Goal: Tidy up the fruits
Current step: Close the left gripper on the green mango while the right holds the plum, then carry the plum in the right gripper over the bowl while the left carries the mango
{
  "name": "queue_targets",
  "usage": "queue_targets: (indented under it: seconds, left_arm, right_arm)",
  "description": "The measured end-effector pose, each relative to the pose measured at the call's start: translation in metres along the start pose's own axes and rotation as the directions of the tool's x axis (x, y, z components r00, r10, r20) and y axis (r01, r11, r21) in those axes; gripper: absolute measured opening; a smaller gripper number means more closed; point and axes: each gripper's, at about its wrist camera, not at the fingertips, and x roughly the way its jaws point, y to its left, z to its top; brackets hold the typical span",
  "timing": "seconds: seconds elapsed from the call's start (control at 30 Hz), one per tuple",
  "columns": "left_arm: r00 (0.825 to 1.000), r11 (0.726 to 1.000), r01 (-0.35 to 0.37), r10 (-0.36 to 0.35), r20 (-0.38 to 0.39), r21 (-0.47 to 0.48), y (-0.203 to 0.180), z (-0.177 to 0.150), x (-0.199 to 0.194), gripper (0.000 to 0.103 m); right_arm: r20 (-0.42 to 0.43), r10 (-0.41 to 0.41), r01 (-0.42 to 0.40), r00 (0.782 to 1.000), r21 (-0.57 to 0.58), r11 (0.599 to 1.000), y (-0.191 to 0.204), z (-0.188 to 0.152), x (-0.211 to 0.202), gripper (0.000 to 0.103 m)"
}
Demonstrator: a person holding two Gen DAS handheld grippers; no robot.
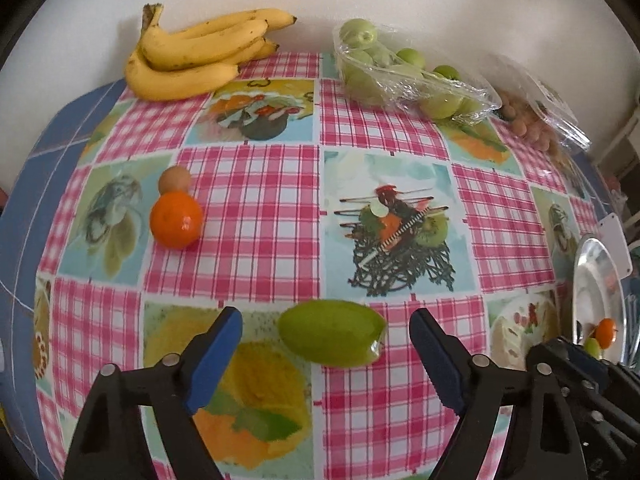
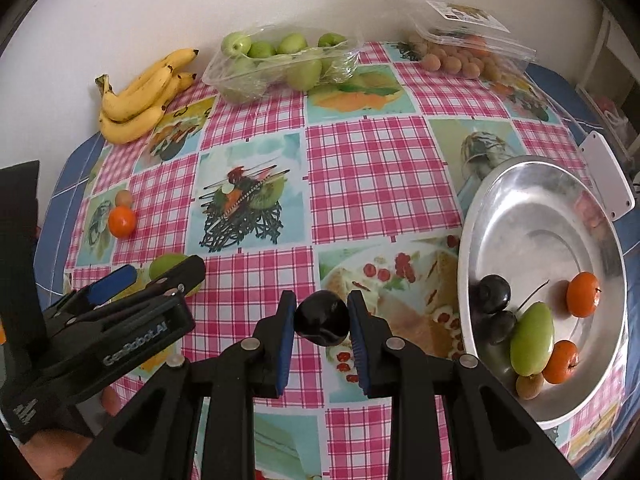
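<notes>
My left gripper (image 1: 326, 334) is open, its blue pads on either side of a green mango (image 1: 332, 332) lying on the tablecloth. It also shows in the right wrist view (image 2: 148, 276), with the mango (image 2: 168, 264) partly hidden behind it. My right gripper (image 2: 322, 320) is shut on a dark plum (image 2: 322, 322), left of a metal bowl (image 2: 520, 184). The bowl holds two oranges (image 2: 583, 294), a green mango (image 2: 532, 338), dark plums (image 2: 490, 294) and a small brown fruit (image 2: 529, 386). An orange (image 1: 176, 220) and a small brown fruit (image 1: 175, 179) sit at the left.
Bananas (image 1: 192, 56) lie at the back left by the wall. A clear tray of green apples (image 1: 400, 76) and a clear box of small brown fruits (image 1: 532, 120) stand at the back. The checked tablecloth (image 1: 260, 208) covers the table.
</notes>
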Motion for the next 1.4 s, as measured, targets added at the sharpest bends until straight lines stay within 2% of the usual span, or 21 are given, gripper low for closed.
queue_targets:
  seconds: [0.33,0.53,0.6,0.8,1.1,1.4]
  left_arm:
    - [1.000,1.000,0.016,-0.016,-0.024,0.004,0.000,0.000,0.012,0.083]
    - [0.999,0.999,0.038,-0.038,-0.035,-0.016,0.001,-0.001,0.017,0.072]
    - [0.999,0.999,0.035,-0.035,-0.025,-0.009,0.001,-0.001,0.016,0.061]
    - [0.999,0.999,0.037,-0.038,-0.028,-0.027,0.003,-0.003,0.014,0.061]
    - [0.999,0.999,0.004,-0.006,-0.037,-0.053,0.005,-0.004,0.005,0.061]
    - [1.000,0.996,0.000,-0.001,-0.012,-0.095,0.003,-0.007,-0.013,0.061]
  right_arm:
    - [0.000,0.023,-0.023,1.000,0.025,0.999,-0.005,0.003,0.000,0.027]
    - [0.002,0.033,-0.033,0.999,0.020,0.999,-0.004,0.003,-0.001,0.027]
    - [0.003,0.036,-0.036,0.999,0.022,0.999,-0.004,0.003,-0.001,0.027]
    - [0.002,0.045,-0.045,0.999,0.031,0.998,-0.007,0.003,-0.002,0.027]
    - [0.009,0.053,-0.054,0.999,0.055,0.997,-0.012,0.003,-0.005,0.027]
    - [-0.004,0.047,-0.046,0.999,0.094,0.994,-0.026,0.002,-0.003,0.027]
